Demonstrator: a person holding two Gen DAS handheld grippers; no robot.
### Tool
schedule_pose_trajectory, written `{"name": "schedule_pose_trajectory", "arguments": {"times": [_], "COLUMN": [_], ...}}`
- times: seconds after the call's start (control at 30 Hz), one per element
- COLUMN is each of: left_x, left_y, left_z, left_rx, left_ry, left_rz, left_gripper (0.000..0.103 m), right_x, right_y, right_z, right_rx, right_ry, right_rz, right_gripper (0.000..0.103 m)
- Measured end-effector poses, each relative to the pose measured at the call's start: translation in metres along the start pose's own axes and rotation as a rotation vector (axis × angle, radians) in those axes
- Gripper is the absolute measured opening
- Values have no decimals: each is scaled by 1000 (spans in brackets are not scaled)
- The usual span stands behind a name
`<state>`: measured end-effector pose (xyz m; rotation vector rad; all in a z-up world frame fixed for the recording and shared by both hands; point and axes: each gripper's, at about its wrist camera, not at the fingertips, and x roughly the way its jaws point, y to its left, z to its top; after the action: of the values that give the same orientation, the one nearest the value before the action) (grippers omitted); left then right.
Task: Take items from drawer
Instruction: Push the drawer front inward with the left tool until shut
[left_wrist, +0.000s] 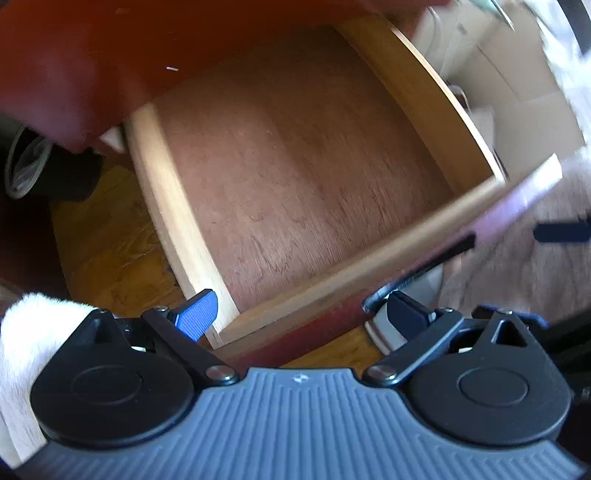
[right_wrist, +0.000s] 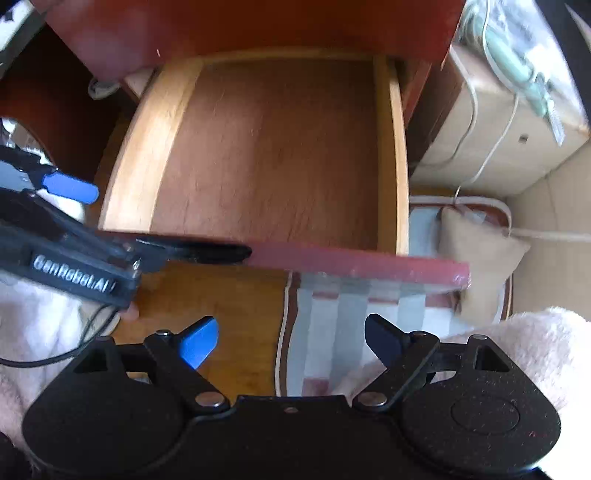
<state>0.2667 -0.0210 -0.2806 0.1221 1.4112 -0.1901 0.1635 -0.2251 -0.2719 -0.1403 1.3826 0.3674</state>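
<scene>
The wooden drawer (left_wrist: 295, 155) stands pulled out, and its brown bottom panel shows no items in either view (right_wrist: 280, 147). My left gripper (left_wrist: 306, 314) is open, its blue fingers straddling the drawer's red front board (left_wrist: 303, 325) near the left corner. In the right wrist view the left gripper (right_wrist: 147, 225) shows from the side, one finger (right_wrist: 70, 188) over the drawer's left wall and the other along the front board (right_wrist: 354, 262). My right gripper (right_wrist: 291, 343) is open and empty, held in front of the drawer above the floor.
A red cabinet body (right_wrist: 258, 26) overhangs the drawer's back. A striped mat (right_wrist: 332, 332) and a beige cushion (right_wrist: 476, 258) lie on the wooden floor (right_wrist: 221, 295) at the front right. A cardboard box (right_wrist: 498, 140) with a white cord stands at the right.
</scene>
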Motion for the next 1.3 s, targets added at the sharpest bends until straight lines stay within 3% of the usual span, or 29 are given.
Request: {"name": "schedule_pose_trajectory", "arguments": {"times": [0.2, 0.37, 0.53, 0.63, 0.73, 0.93, 1.03, 1.3], "left_x": [-3, -5, -5, -14, -31, -28, -24, -25], "left_y": [14, 17, 23, 24, 26, 19, 11, 13], "left_z": [-4, -4, -5, -8, -13, -36, -45, -48], "left_rx": [-95, -106, -144, -182, -197, -218, -207, -240], "left_ry": [-11, -38, -54, -78, -127, -74, -74, -174], "left_rz": [-44, -32, -43, 2, 48, -4, 17, -27], "left_gripper": [101, 101, 102, 99, 100, 100, 102, 102], "right_x": [1, 7, 16, 14, 14, 31, 37, 46], "right_y": [-3, -26, -40, -44, -43, -42, -54, -61], "right_z": [4, 3, 7, 9, 14, 27, 29, 45], "right_rx": [28, 146, 216, 224, 204, 226, 292, 316], "right_ry": [-21, -60, -88, -134, -145, -162, -161, -182], "right_rz": [17, 113, 116, 170, 168, 202, 231, 249], "right_gripper": [90, 90, 89, 89, 89, 88, 85, 85]}}
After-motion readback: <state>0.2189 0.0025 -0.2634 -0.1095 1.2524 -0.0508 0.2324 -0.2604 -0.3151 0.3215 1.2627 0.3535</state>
